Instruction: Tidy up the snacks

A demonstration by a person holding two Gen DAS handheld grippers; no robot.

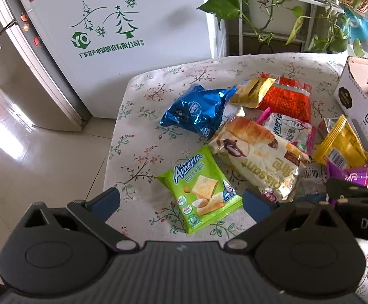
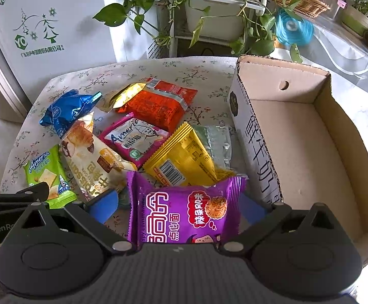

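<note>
The purple noodle packet (image 2: 184, 212) lies between the fingers of the right tool (image 2: 178, 209), its long axis running straight out along them, near end under the tool's body. The blue pads stand spread at either long edge; whether they touch the wrapper I cannot tell, so this reads as an open tool framing the packet, not a firm grip. The empty cardboard box (image 2: 336, 136) is just to the right of that packet, its printed side wall beside the right finger, so the coming move looks like a short carry rightward over that wall, and the right tool is plainly the nearer one.

The left tool (image 1: 181, 201) is also open, fingers wide, with the green America cracker packet (image 1: 201, 190) lying between them, long axis tilted away to the left.

Counted on the floral-cloth counter (image 1: 143, 116): one purple packet, one green cracker packet, one croissant bag (image 2: 92, 159), one blue foil bag (image 2: 64, 112), one pink America packet (image 2: 133, 139), one red-orange packet (image 2: 158, 106), one gold foil pouch (image 2: 125, 96), one yellow packet (image 2: 181, 157), and one silvery-green packet (image 2: 216, 141) half under it. That makes nine snacks and one box, nothing in it yet.
</note>
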